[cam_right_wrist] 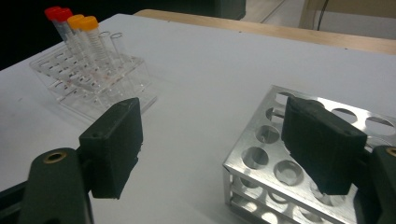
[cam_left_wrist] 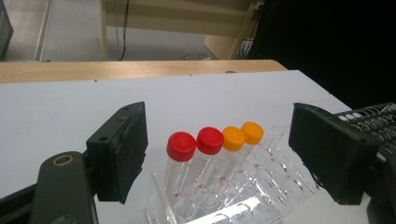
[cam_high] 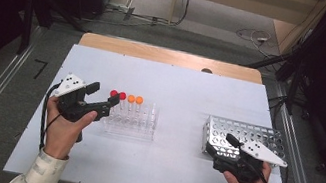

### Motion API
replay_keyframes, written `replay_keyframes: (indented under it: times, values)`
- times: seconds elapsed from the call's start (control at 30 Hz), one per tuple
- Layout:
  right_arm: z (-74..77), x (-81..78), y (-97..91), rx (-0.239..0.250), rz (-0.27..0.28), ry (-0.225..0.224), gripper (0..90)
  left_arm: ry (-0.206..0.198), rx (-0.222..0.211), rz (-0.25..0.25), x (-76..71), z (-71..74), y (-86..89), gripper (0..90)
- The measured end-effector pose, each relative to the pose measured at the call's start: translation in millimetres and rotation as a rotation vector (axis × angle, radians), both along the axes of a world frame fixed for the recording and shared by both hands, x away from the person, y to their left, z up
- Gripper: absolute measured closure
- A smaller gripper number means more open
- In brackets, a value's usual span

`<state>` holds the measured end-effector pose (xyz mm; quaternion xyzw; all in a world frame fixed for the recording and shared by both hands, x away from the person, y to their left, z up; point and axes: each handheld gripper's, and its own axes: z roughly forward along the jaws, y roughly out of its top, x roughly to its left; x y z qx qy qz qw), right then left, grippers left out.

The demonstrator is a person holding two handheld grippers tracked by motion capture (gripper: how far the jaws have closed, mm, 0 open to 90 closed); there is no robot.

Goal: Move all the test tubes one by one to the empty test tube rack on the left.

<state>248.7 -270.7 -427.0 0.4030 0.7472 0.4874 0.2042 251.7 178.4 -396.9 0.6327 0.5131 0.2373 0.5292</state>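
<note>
Capped tubes (cam_left_wrist: pixel 212 149), two red and two orange, stand in a clear plastic rack (cam_high: pixel 131 122) on the white table (cam_high: pixel 181 89), wooden far edge, grey floor beyond. Left gripper (cam_high: pixel 103 95) gapes wide beside the rack, nothing gripped; right gripper (cam_right_wrist: pixel 219 140) likewise wide, over the perforated metal rack (cam_high: pixel 244 139).

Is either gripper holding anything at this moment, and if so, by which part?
Nothing is held. The left gripper stands open by the capped tubes in the clear rack; the right gripper is open at the metal rack.
</note>
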Motion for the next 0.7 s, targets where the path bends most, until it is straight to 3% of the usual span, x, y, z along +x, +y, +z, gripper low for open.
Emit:
replay_keyframes:
  times: [0.37,0.7]
  values:
    - [-0.2,-11.2,-31.9,0.007,-0.066,-0.007,19.1,0.006,0.027,0.021,-17.1,-8.3,6.6,20.7]
    - [-4.1,-13.3,-56.7,0.003,-0.132,-0.001,19.1,0.025,0.045,0.055,-28.6,-27.6,19.8,20.2]
